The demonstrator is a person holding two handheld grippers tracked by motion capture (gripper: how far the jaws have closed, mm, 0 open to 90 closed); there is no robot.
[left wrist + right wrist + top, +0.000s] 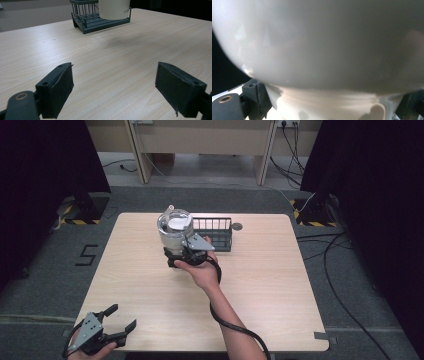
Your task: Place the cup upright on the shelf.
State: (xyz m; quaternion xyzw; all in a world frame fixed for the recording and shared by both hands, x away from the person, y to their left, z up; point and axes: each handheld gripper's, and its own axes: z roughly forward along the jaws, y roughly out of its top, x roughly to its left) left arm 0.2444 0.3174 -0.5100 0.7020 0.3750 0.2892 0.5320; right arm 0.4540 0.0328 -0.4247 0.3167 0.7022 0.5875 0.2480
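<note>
A person's right hand holds my right gripper (176, 251) shut on the lower part of a pale, translucent round container (175, 229) with a white inside. The container is up at the left end of a black wire rack (218, 233) at the table's far side. In the right gripper view the container (319, 42) is very close, and its narrow white base sits between the two jaws of the right gripper (332, 106). My left gripper (121, 317) is open at the table's near left corner, holding nothing. The left gripper view has its jaws spread around the gripper's middle (115, 87), with the container (114, 10) at the rack (86, 23); whether it rests there I cannot tell.
The light wooden table (260, 285) has a small round grommet (237, 226) just right of the rack. Cables lie on the grey floor at right (340, 270). Dark curtains stand on both sides.
</note>
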